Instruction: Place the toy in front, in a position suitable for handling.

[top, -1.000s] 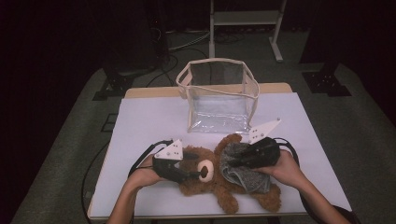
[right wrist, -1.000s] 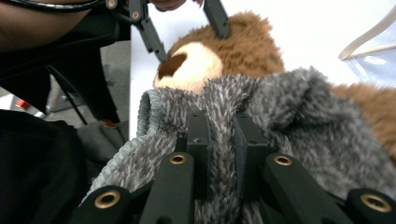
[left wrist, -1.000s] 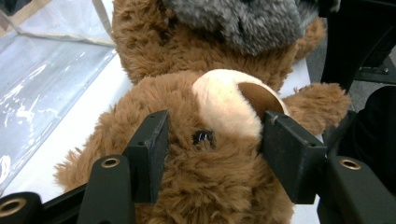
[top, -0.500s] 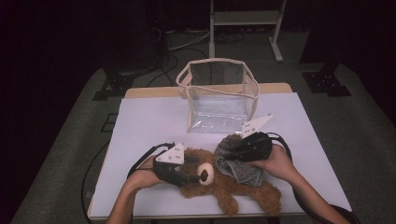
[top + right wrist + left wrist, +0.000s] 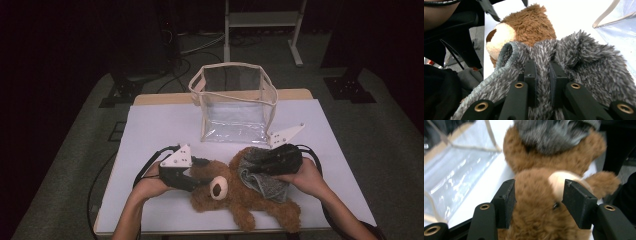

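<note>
Brown plush bear (image 5: 235,197) with cream muzzle (image 5: 218,188) and dark brown nose. Grey-and-white flecked fuzzy sweater (image 5: 264,179) with plain grey-ribbed hem. Clear bag (image 5: 233,104) with cream trim near the far edge of a white table (image 5: 150,130). Black grippers, left (image 5: 199,170) and right (image 5: 255,160), with brass-coloured rivets and pale grey three-cornered plates.

Dim surroundings, brightly lit tabletop, blurred close-ups in both gripper views
</note>
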Demonstrator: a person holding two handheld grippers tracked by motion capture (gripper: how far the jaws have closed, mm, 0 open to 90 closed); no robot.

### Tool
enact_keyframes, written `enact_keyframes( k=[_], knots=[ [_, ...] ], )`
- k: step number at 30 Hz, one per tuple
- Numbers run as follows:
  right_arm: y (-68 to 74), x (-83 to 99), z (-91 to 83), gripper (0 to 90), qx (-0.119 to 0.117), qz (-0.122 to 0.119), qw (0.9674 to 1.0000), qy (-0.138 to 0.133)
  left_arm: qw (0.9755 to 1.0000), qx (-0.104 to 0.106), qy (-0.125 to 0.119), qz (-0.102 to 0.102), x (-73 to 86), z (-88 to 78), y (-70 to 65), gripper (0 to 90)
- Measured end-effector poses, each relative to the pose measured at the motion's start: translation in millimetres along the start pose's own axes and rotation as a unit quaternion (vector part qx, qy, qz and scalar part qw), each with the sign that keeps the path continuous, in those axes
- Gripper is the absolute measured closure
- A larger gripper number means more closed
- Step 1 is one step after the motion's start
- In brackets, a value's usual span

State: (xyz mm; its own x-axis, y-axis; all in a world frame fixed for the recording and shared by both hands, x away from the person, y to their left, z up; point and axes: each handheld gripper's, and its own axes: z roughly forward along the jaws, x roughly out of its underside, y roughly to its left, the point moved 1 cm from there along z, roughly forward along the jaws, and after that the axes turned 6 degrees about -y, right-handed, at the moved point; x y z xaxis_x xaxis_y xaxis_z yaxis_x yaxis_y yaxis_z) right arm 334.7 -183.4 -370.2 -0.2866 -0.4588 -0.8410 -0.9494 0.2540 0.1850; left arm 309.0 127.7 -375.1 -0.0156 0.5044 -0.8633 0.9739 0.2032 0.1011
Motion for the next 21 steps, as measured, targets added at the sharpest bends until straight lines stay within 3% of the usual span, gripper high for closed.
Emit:
enact_keyframes(
  k=[3,6,9,13,16,21],
  knots=[
    [2.3,-12.3,3.0,78.1,0.000,-0.011,0.9999,0.009,0.9996,0.015,-0.007,-0.022,5.2,8.4,0.6,43.4],
    [3.7,-23.8,13.9,78.0,0.000,-0.025,0.9995,0.021,0.9999,0.012,0.011,-0.005,1.5,8.2,-2.7,43.2],
    [2.9,-36.9,38.1,78.0,-0.005,-0.038,0.9983,0.045,0.9997,0.018,0.017,0.006,0.1,9.9,-6.7,43.2],
    [-1.8,-40.7,58.4,78.0,-0.009,-0.046,0.9964,0.071,0.9996,0.019,0.019,0.005,2.1,9.5,-7.0,43.3],
    [-6.7,-34.9,48.0,78.1,-0.002,-0.029,0.9977,0.061,0.9996,0.020,0.017,0.006,2.1,9.6,-8.3,43.4],
    [-14.4,-16.6,9.7,78.0,0.013,0.005,0.9994,0.031,0.9997,0.019,0.016,0.006,2.0,10.0,-8.4,43.1]
  ],
)
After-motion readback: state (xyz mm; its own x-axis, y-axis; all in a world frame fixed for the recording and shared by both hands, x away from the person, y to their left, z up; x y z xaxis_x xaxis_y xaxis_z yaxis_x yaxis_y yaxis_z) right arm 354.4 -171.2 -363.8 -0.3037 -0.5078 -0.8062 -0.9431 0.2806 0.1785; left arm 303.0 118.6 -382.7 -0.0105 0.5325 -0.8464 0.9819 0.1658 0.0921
